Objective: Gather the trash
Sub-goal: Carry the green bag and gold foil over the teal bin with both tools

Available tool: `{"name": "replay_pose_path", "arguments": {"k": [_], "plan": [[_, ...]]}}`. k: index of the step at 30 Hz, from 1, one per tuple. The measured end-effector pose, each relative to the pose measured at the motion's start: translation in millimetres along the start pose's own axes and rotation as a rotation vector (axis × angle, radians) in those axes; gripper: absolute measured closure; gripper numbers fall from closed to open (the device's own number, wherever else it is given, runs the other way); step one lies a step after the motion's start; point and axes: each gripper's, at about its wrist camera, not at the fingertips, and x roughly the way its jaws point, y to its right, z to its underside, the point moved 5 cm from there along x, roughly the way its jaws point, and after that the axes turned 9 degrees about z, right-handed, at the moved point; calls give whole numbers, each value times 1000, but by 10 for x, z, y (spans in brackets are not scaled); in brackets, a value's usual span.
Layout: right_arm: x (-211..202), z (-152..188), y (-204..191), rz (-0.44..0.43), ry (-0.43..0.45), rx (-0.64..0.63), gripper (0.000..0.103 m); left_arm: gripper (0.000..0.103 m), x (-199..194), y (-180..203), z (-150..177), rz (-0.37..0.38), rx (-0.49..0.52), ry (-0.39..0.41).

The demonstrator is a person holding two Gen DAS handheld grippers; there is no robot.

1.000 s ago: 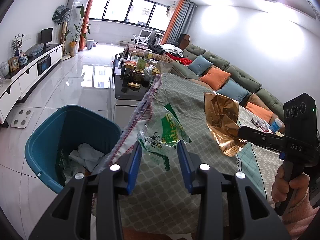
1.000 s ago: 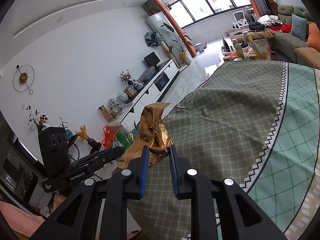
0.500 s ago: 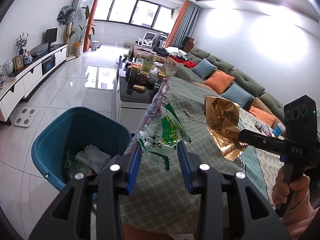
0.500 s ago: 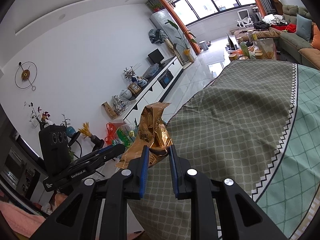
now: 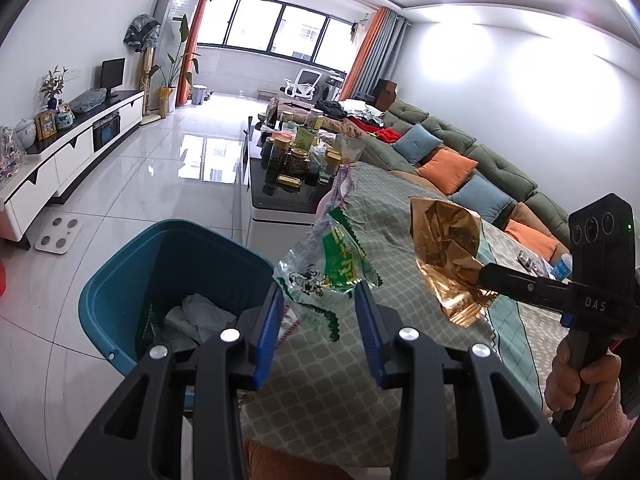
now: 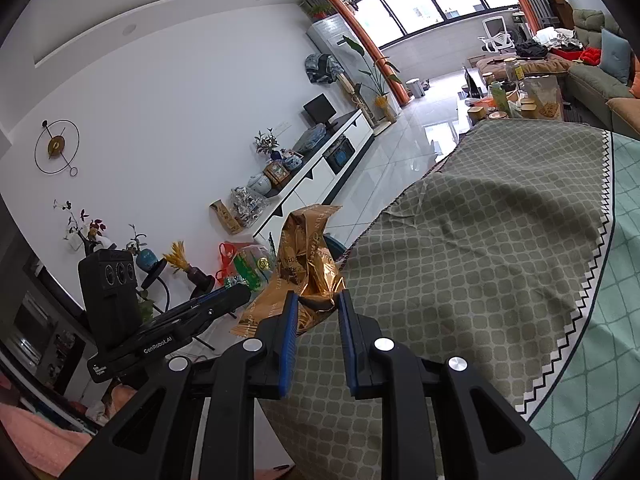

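My left gripper point(image 5: 319, 298) is shut on a green and clear snack wrapper point(image 5: 332, 260), held up over the near edge of the cloth-covered table point(image 5: 340, 384). A blue trash bin point(image 5: 120, 280) stands on the floor just left of it, with crumpled paper point(image 5: 200, 312) inside. My right gripper point(image 6: 318, 300) is shut on a crumpled gold foil wrapper point(image 6: 308, 256). In the left wrist view the right gripper point(image 5: 486, 274) holds the gold foil wrapper point(image 5: 444, 256) above the table, right of the green wrapper. In the right wrist view the left gripper point(image 6: 236, 294) with the green wrapper point(image 6: 248, 268) shows at the left.
A coffee table point(image 5: 280, 204) crowded with jars stands beyond the cloth-covered table. A green sofa point(image 5: 500, 168) with cushions runs along the right wall. A white TV cabinet point(image 5: 72, 152) lines the left wall and a bathroom scale point(image 5: 58, 232) lies on the tiled floor. A hand point(image 5: 576, 376) grips the right handle.
Both grippers stay shut on their wrappers. The left wrist view has drifted slightly, so the bin sits a little further right in the picture.
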Motion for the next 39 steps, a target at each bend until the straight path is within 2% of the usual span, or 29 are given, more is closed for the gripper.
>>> {"name": "replay_pose_path", "arguments": {"k": [39], "plan": [[252,-48,-121,-38,-44,-3,83,66,-10,-182,-45,-74,-34,29]]}}
